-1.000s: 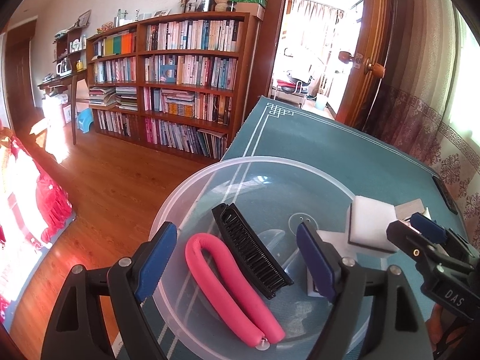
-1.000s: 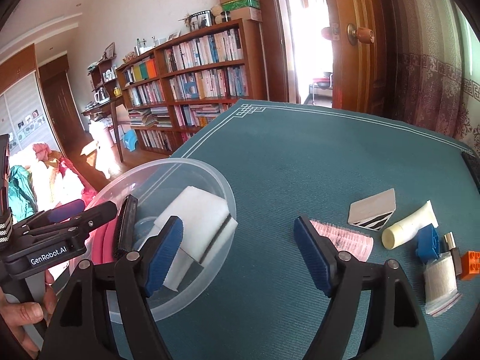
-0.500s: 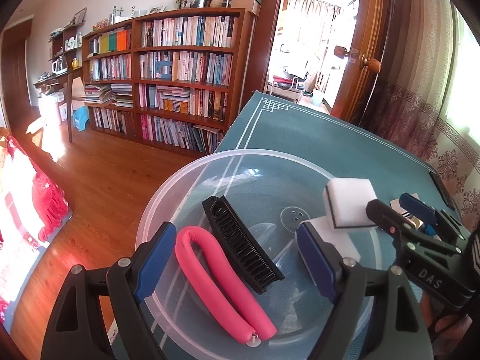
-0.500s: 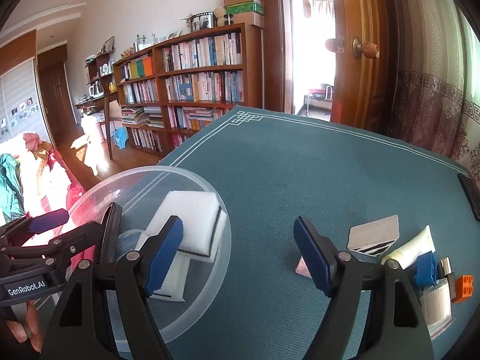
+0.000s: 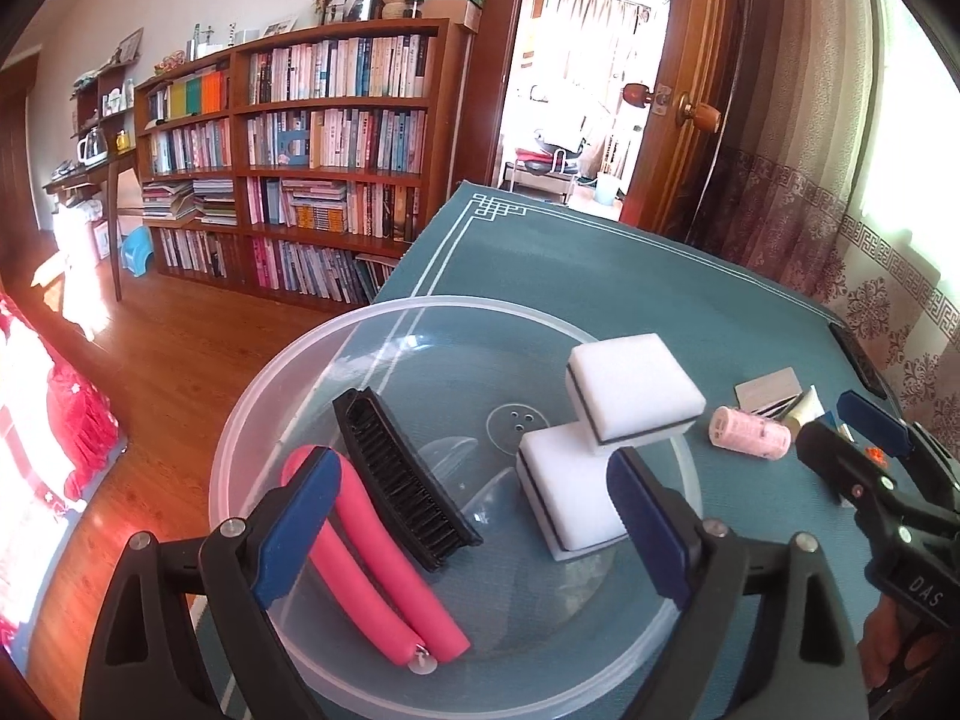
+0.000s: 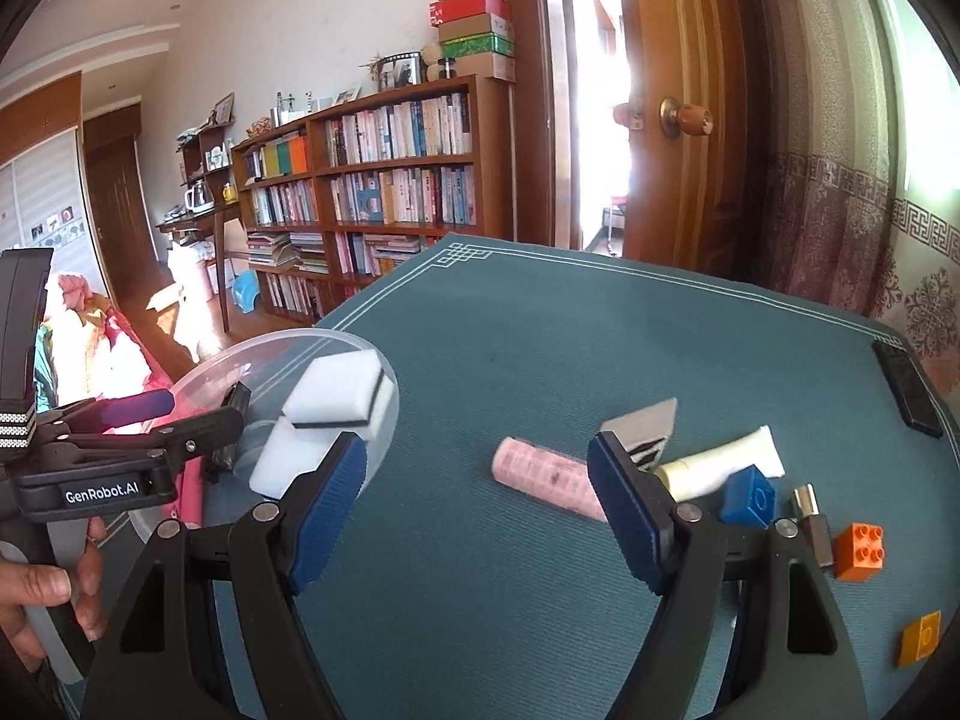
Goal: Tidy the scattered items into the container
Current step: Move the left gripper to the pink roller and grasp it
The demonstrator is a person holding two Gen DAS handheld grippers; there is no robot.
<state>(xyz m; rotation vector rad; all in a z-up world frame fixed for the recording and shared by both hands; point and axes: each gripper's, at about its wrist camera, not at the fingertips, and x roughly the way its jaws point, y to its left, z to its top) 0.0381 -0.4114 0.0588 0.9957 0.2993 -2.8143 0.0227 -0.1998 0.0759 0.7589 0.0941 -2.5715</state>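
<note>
Right gripper (image 6: 477,510) is empty, fingers spread wide, hovering over the teal counter (image 6: 600,336) w/ the pink roll (image 6: 549,477) lying just ahead between the finger lines. That looks like the next pick. Left gripper (image 5: 474,522) also released, nothing in it, parked above the clear bowl (image 5: 288,372).

Bowl already holds two white sponges (image 5: 630,390), one leaning on the other and up on the rim, plus a black brush (image 5: 402,480) and a pink foam curler (image 5: 366,570). Still out on the counter: the roll, a cream tube (image 6: 720,459), a striped card (image 6: 645,429), blue brick (image 6: 747,498), orange brick (image 6: 861,549), a yellow piece (image 6: 918,636) near the edge.

How to do it well, imo: the roll lies slanted, so turn the wrist to put the fingers across its short width, not end to end. Come down low, since it's round and may scoot or roll off twd the tube. Close gently; it looks soft and could crush. Then drop it in the open middle of the bowl, clear of that top sponge, which looks ready to tip out if nudged.
</note>
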